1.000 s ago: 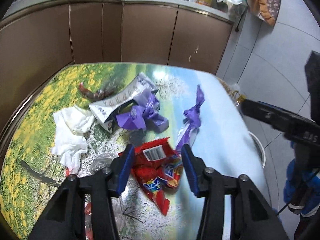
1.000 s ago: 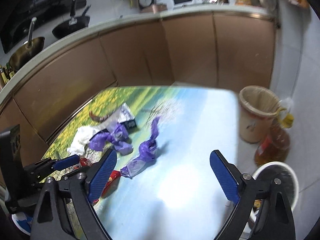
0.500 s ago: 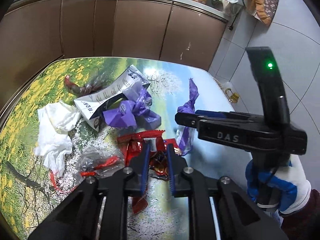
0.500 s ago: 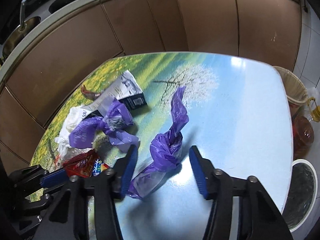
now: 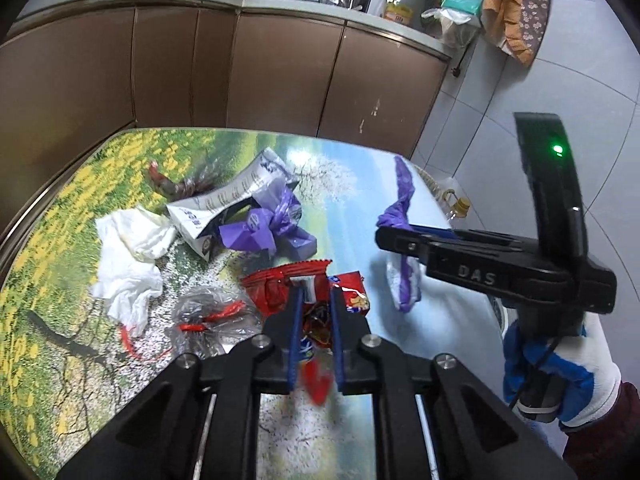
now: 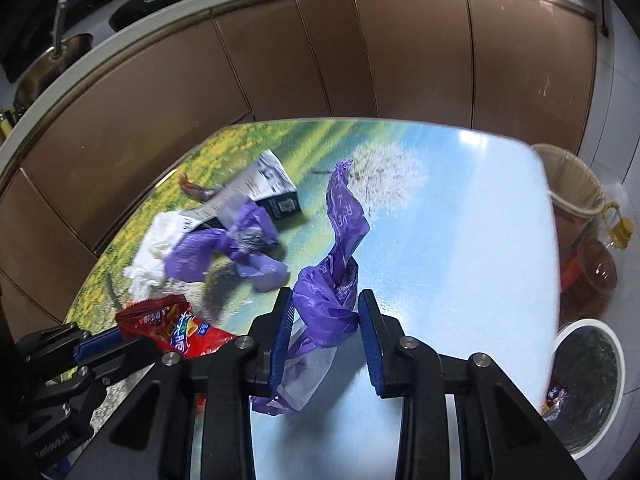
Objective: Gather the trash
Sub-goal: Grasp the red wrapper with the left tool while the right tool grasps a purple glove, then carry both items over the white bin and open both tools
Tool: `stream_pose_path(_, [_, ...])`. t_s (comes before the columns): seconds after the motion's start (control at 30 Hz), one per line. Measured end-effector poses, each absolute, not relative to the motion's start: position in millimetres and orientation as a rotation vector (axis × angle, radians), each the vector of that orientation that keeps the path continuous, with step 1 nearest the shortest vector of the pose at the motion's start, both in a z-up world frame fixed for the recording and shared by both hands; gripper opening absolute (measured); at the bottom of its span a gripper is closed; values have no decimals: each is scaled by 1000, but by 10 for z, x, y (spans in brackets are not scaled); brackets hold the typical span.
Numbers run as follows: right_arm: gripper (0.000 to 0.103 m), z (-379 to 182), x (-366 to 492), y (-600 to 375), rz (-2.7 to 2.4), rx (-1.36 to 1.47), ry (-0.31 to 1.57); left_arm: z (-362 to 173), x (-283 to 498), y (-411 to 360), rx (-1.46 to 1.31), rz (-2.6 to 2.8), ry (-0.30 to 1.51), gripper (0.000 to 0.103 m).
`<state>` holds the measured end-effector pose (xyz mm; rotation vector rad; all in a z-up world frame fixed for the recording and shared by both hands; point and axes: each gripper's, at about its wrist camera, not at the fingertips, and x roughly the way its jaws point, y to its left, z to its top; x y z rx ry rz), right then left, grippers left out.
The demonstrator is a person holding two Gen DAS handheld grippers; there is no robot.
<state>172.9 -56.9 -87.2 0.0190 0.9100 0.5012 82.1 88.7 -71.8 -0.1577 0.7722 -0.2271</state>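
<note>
As it stands upright, purple wrapper (image 6: 340, 248) in right gripper (image 6: 325, 334)

The left gripper (image 5: 316, 300), angled down, had just closed, its blue pads (image 5: 296, 320) pinched nearly together. The right gripper (image 6: 325, 312), held in a white-and-blue gloved hand (image 5: 560, 376), also tilted downward, its jaws just narrowed but standing wider apart than the left's.
</note>
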Motion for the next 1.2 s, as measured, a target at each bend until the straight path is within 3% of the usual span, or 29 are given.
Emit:
stream_pose_path(0.73, [33,257,515,-1297,471,59,637,130,-24,786,-102,-205,591,12])
stream_pose_path(1.2, [33,205,385,-2663,165,137,594,228,548,-339,13,-415,620,12])
